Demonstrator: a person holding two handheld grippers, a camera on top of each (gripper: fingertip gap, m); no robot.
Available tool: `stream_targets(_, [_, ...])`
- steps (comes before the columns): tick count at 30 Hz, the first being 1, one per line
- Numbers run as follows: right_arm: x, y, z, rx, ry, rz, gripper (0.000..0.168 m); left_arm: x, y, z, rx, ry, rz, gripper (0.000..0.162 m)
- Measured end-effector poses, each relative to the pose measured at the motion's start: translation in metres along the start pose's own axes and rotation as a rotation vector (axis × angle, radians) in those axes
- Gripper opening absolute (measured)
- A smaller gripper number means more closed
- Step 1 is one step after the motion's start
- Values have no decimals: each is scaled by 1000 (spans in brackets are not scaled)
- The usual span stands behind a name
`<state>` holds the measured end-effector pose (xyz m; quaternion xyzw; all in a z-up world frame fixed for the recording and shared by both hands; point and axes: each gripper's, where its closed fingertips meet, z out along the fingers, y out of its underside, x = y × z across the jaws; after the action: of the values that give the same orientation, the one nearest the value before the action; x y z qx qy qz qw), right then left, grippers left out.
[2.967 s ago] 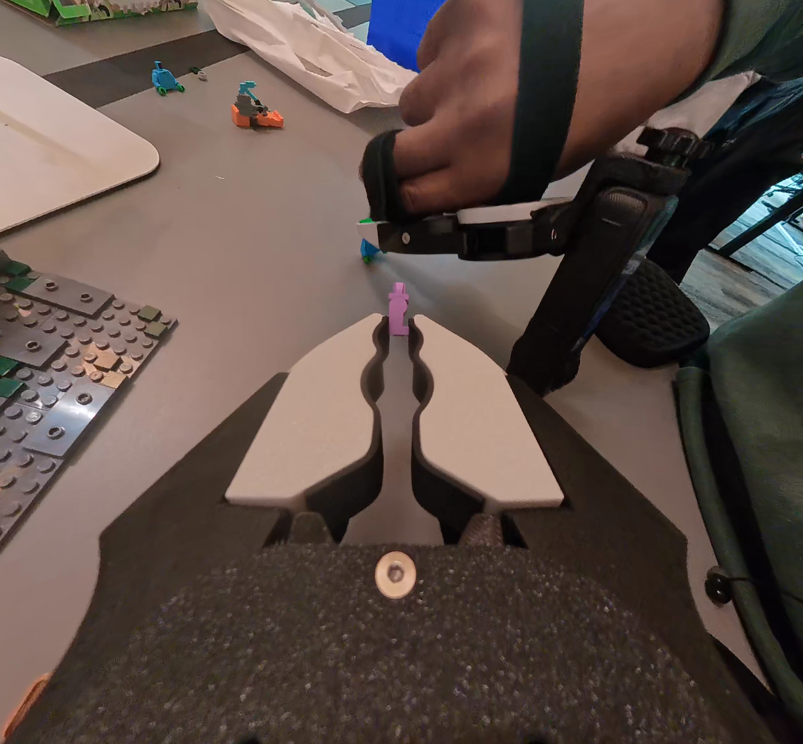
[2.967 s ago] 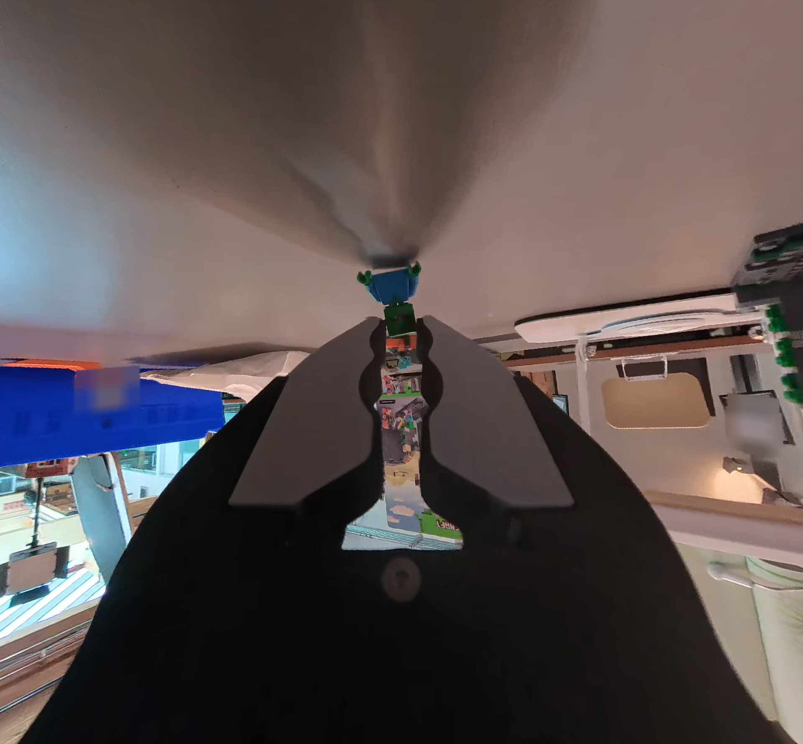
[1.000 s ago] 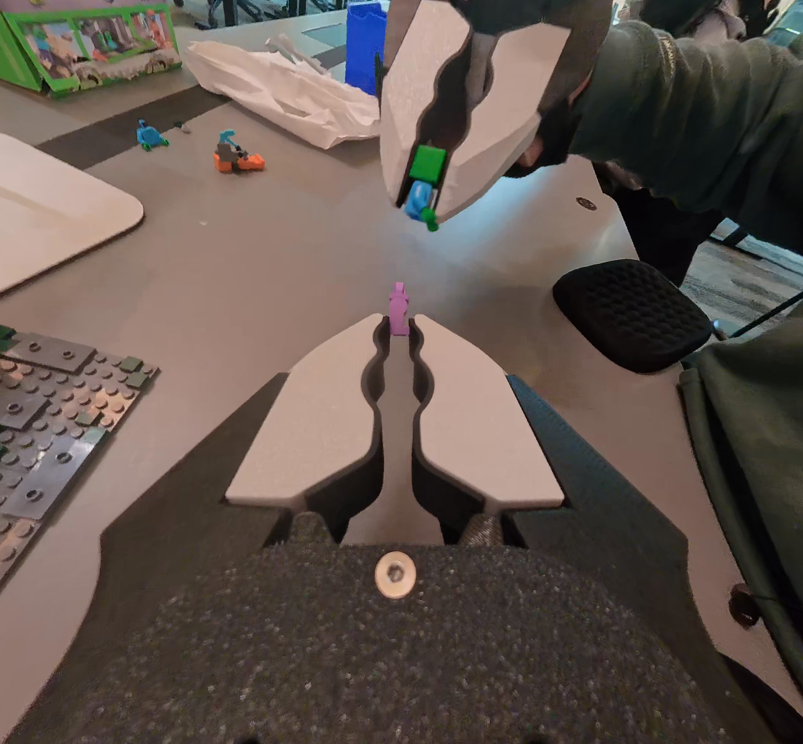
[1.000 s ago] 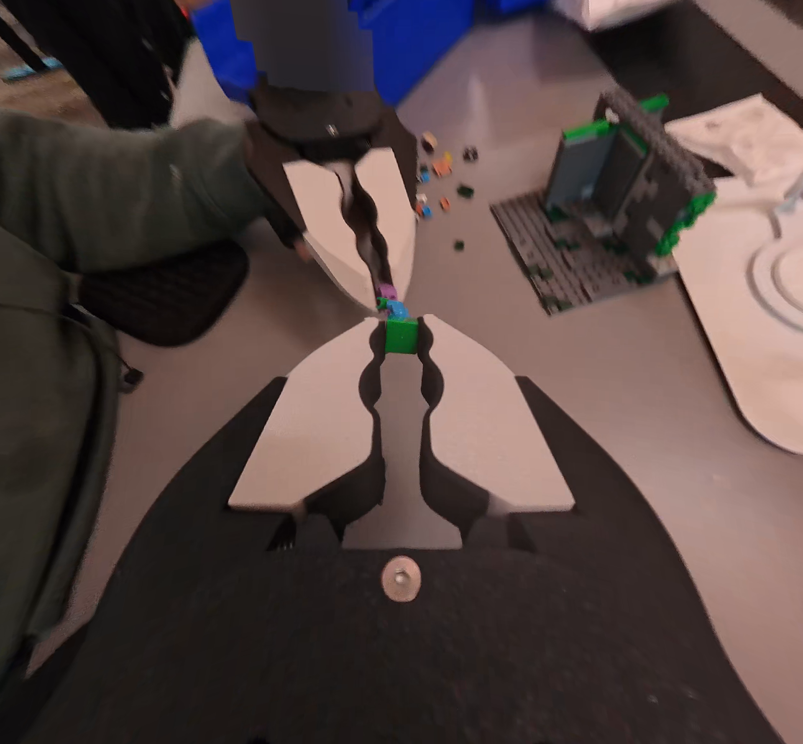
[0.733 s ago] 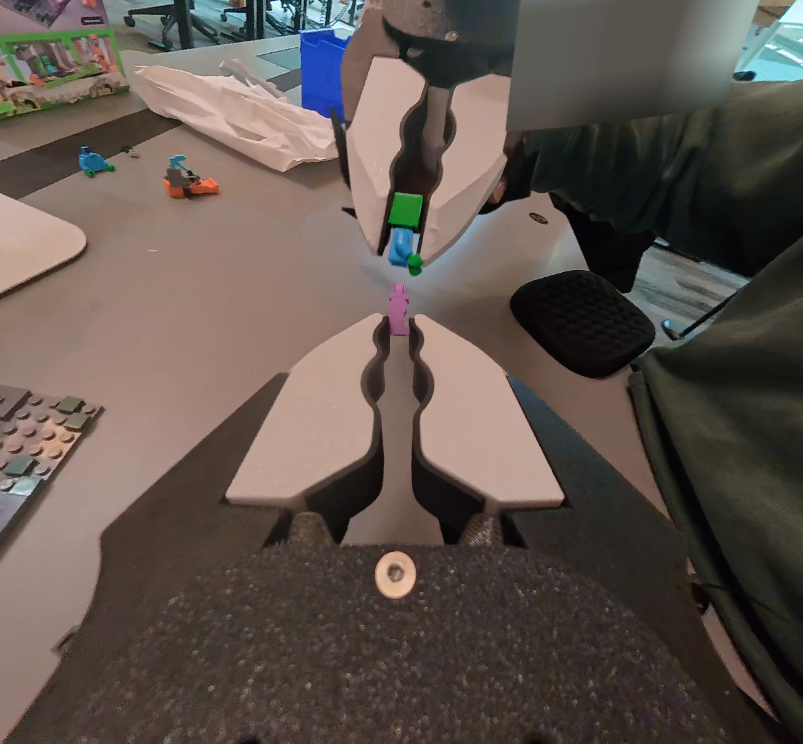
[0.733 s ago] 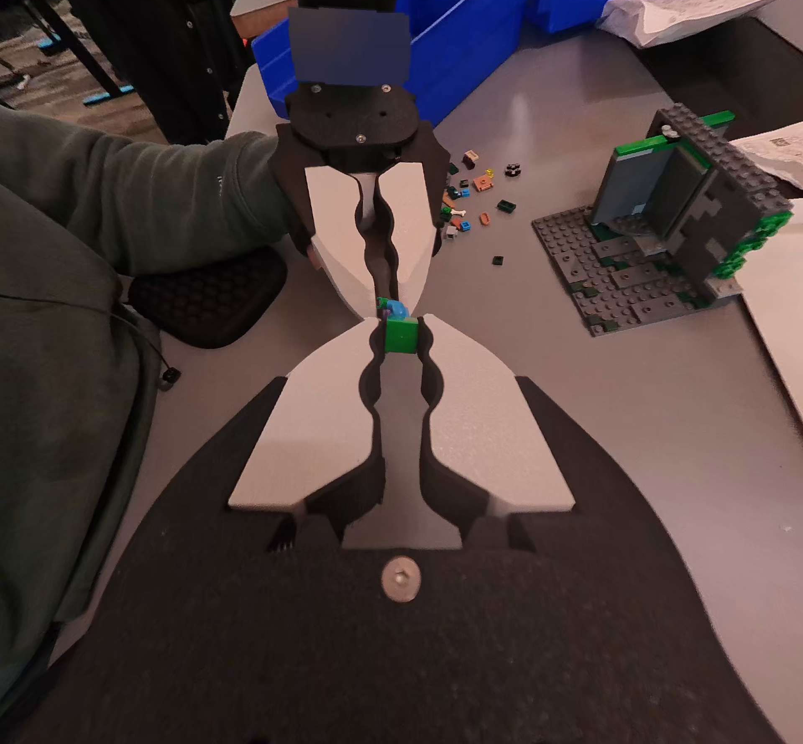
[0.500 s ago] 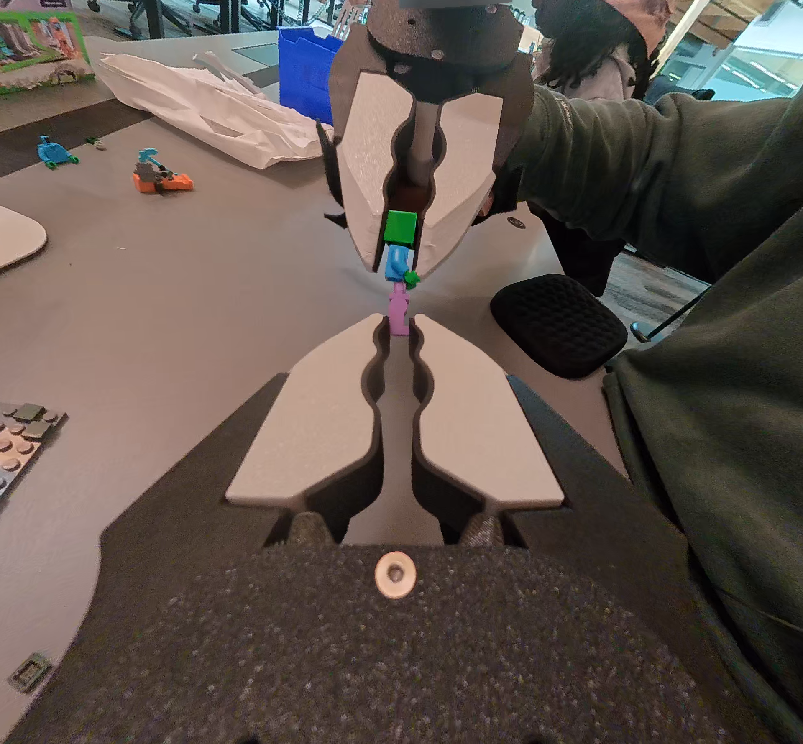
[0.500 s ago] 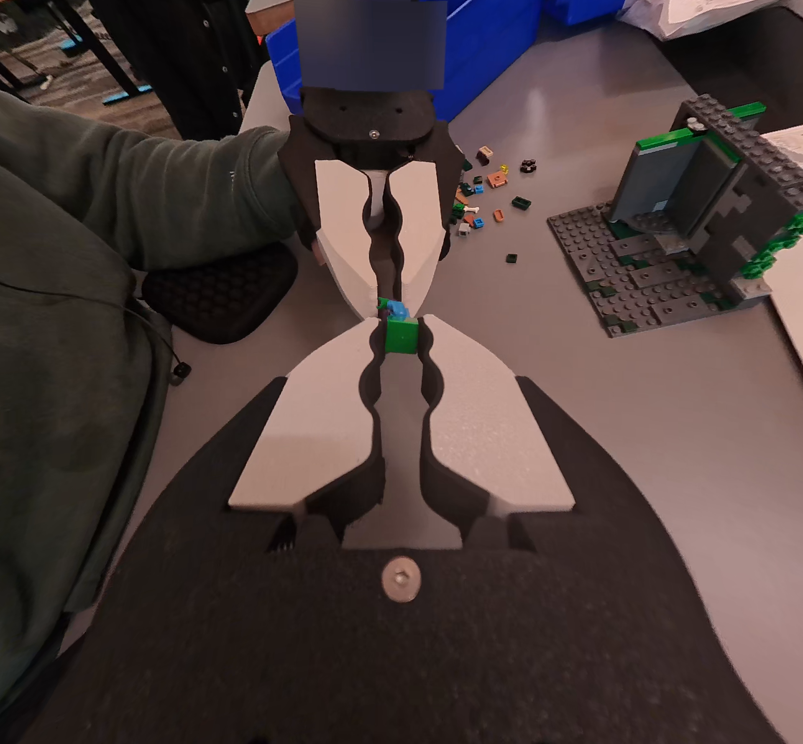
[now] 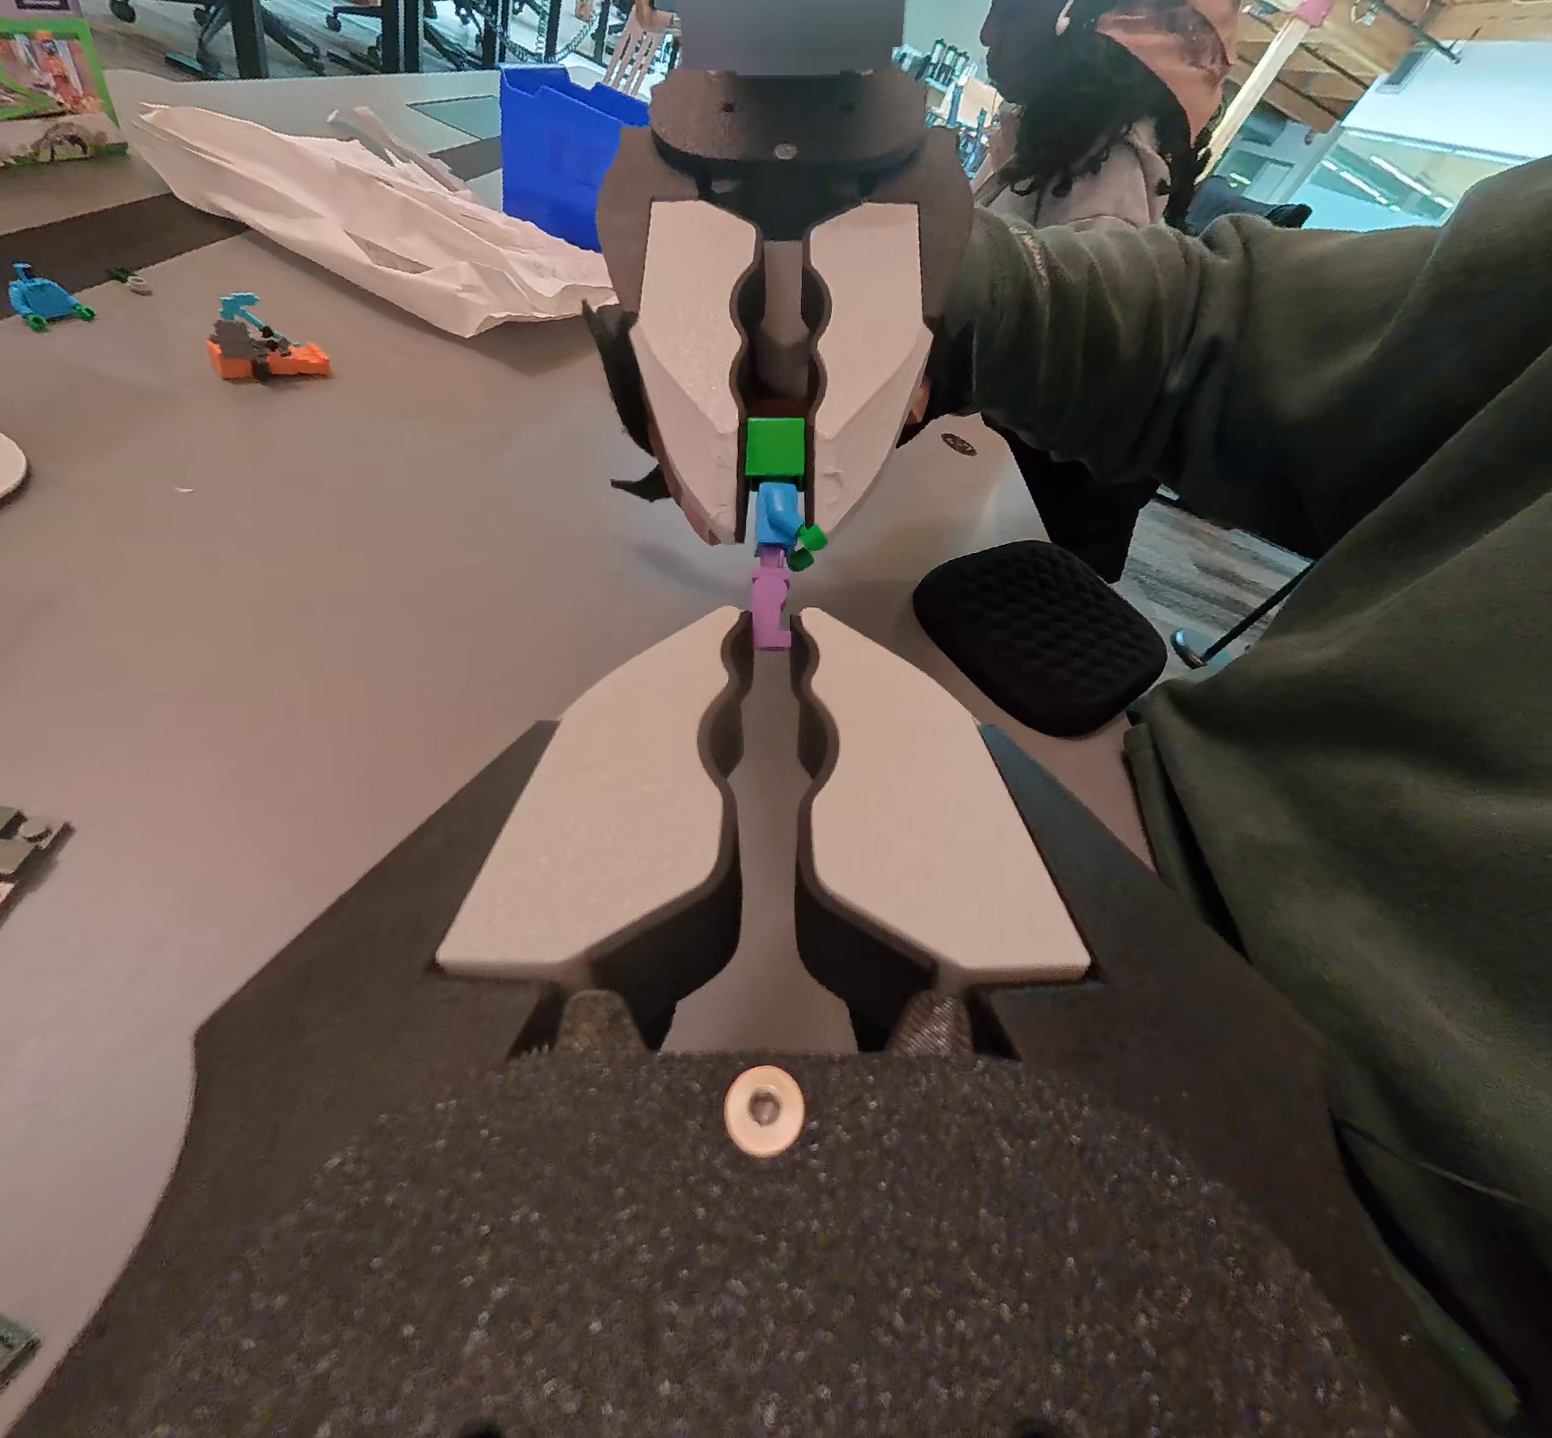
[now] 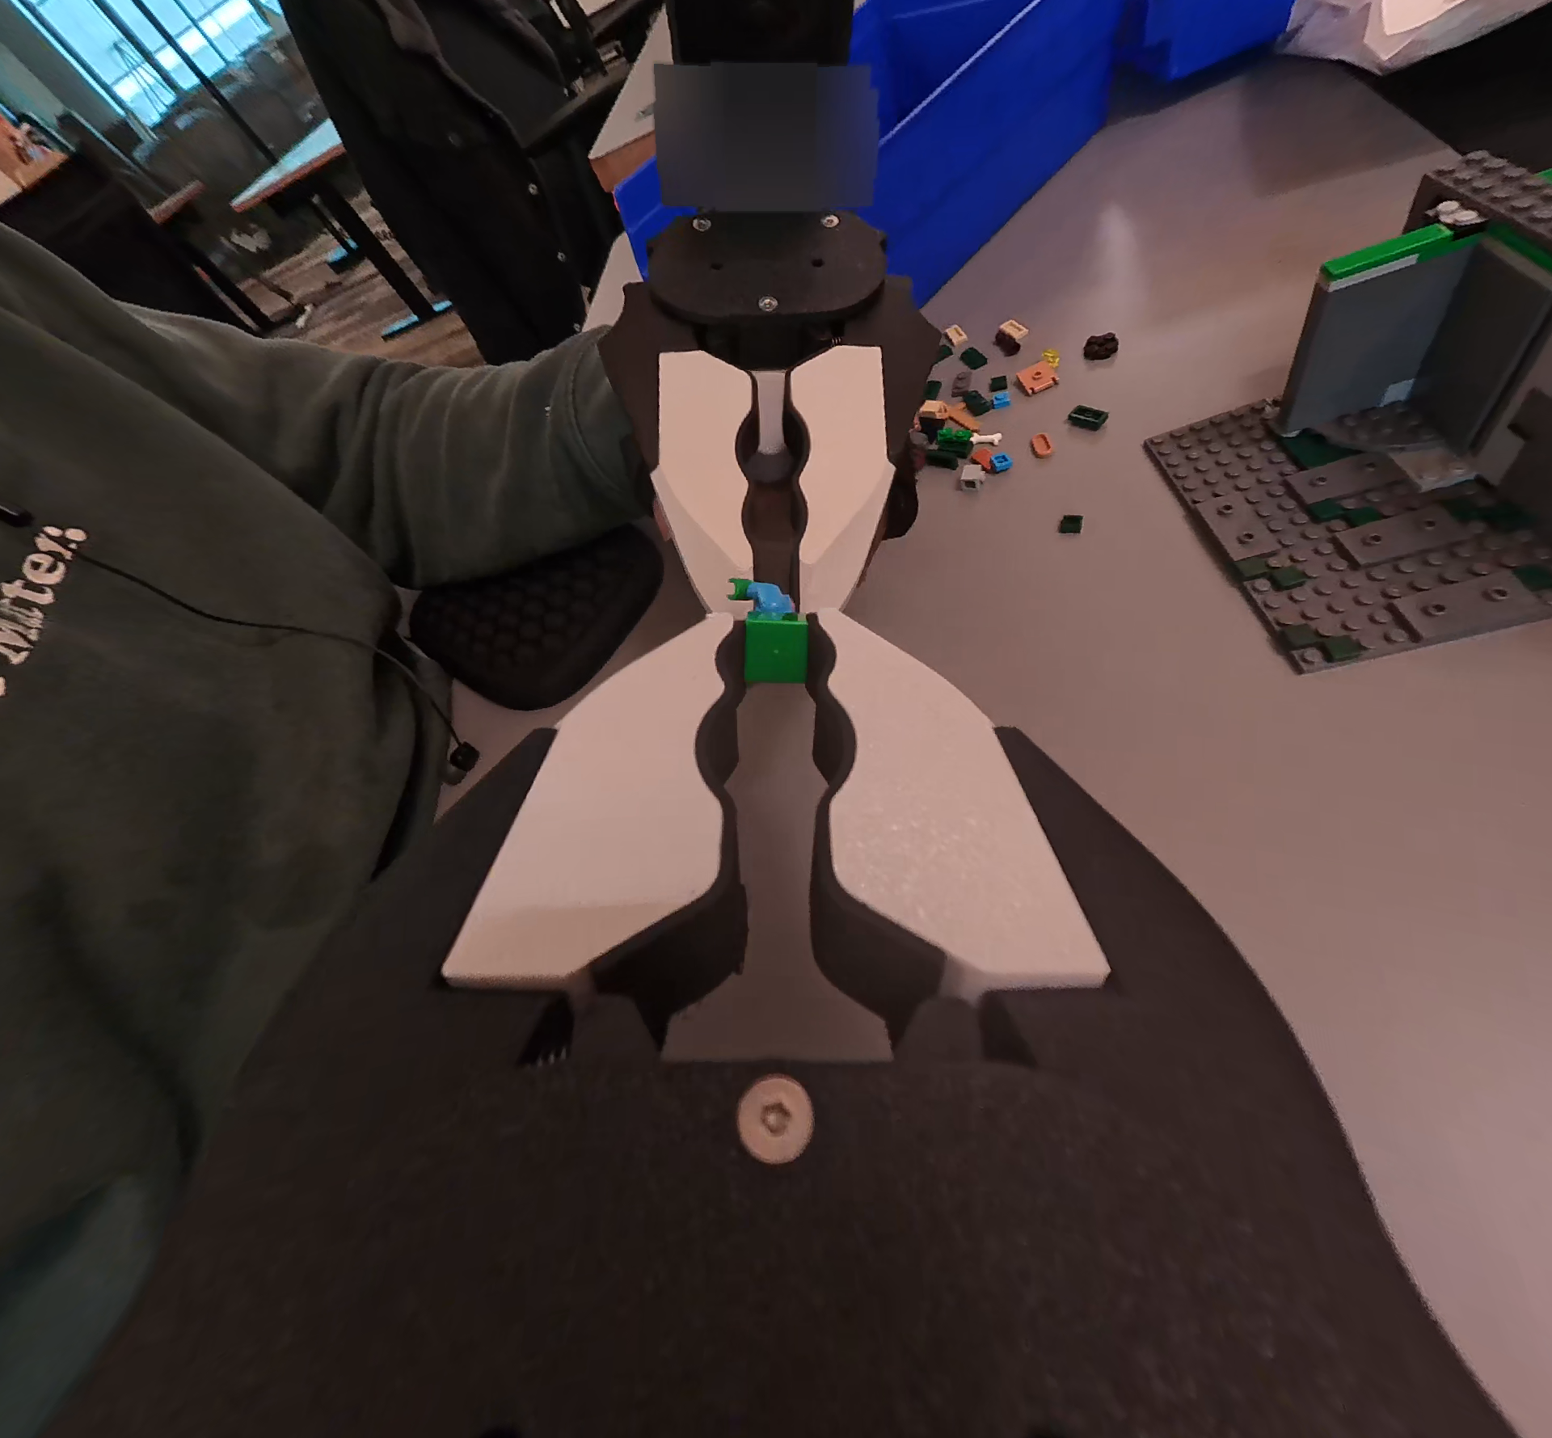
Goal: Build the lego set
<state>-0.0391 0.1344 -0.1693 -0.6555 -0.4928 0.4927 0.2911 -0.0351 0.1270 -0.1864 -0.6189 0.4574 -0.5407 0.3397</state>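
the step in hand looks like seating the purple legs [image 9: 770,608] under the blue torso [image 9: 776,517] of a small figure, held in the air above the grey table [image 9: 353,524] near its edge by the person's sleeve. to do it well, keep the two pieces on one straight line, push squarely along it, and don't twist, since the torso's green-handed arm [image 9: 808,545] sticks out to one side. the left gripper [image 9: 770,625] has its jaws nearly closed, pinching the legs at the very tips. the right gripper [image 10: 777,646] is clamped on the green head [image 10: 776,648], the torso jutting past its tips. legs and torso appear to touch; whether fully seated i cannot tell.
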Motion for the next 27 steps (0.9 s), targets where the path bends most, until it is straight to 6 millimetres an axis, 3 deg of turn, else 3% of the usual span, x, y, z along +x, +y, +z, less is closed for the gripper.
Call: stream_targets(27, [-8,6,-8,80,-28,-120,13,5,-4,6,-51,-89,107,7])
